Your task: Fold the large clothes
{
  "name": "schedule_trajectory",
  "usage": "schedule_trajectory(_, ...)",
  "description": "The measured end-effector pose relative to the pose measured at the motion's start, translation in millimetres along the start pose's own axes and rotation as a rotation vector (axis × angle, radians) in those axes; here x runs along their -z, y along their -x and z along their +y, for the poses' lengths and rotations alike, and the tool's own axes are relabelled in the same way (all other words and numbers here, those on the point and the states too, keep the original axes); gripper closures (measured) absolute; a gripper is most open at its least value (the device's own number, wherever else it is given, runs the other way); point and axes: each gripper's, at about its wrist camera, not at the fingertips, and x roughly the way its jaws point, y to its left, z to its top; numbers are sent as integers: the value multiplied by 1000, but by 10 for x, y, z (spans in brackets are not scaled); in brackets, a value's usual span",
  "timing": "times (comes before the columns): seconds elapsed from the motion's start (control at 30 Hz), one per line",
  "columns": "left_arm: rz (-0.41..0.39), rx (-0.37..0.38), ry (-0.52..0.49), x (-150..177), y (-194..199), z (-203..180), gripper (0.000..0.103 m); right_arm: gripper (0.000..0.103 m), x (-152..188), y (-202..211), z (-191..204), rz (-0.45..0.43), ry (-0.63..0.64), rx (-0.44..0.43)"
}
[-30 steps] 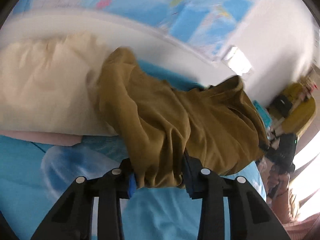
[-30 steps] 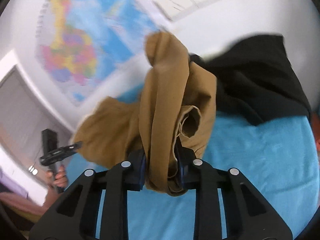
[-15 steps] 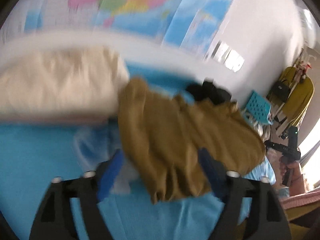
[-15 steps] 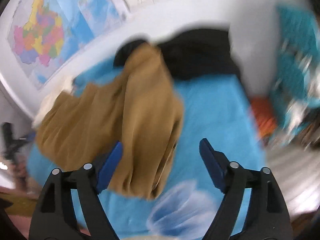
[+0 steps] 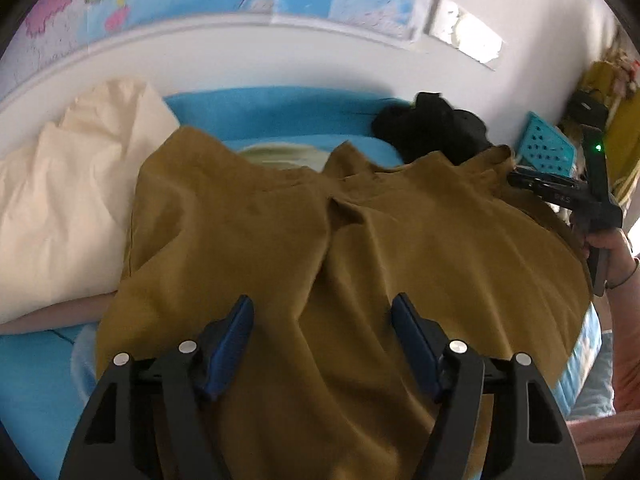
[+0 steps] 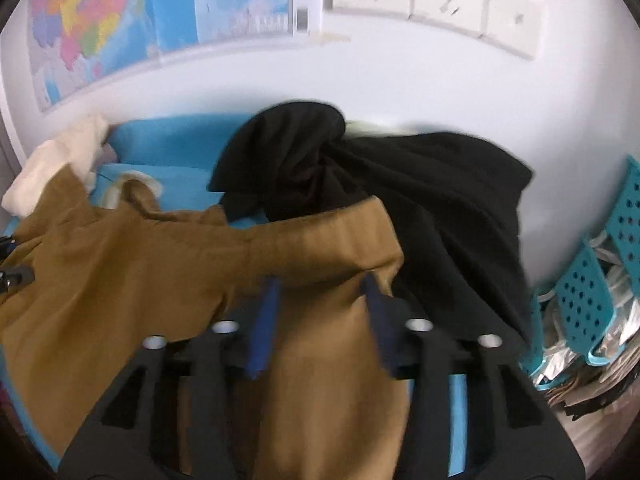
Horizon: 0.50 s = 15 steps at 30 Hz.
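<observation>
Evidently, both claws stood apart and gripped nothing: your left claw (image 5: 322, 332) and right claw (image 6: 320, 312) hovered over the brown garment (image 5: 320, 248), which lay spread but creased on the blue bed (image 5: 36, 376), overlapping the black garment (image 6: 420, 200). You needed to smooth the creases and square the edges before folding. A teal basket (image 6: 592, 292) held crumpled silvery material; what else it held could not be told.

A bedroom at home: a bed (image 5: 280, 116) with a blue sheet, a cream pillow (image 5: 68, 200), a wall map (image 6: 120, 20), wall sockets (image 6: 432, 0) and a basket (image 6: 592, 280) of belongings.
</observation>
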Motion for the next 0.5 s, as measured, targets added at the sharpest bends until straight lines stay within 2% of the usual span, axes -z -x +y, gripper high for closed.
schedule_trajectory(0.03, 1, 8, 10, -16, -9, 32, 34, 82, -35, -78, -4, 17, 7, 22)
schedule_trajectory(0.07, -1, 14, 17, -13, -6, 60, 34, 102, -57, -137, -17, 32, 12, 41)
schedule_trajectory(0.17, 3, 20, 38, -13, -3, 112, 36, 101, -128, -125, -140, 11, -33, 7)
schedule_trajectory(0.27, 8, 3, 44, -59, 32, 99, 37, 102, -216, 34, -245, -59, -72, 10)
schedule_trajectory(0.33, -7, 13, 43, -105, 104, 90, 35, 102, -230, -38, -247, -38, -62, 36)
schedule_trajectory(0.47, -34, -20, 15, -209, 166, 60, 33, 102, -137, -434, -189, 109, -27, 77)
schedule_trajectory(0.5, -31, -24, 18, -228, 154, 67, 33, 102, -117, -433, -183, 101, -36, 74)
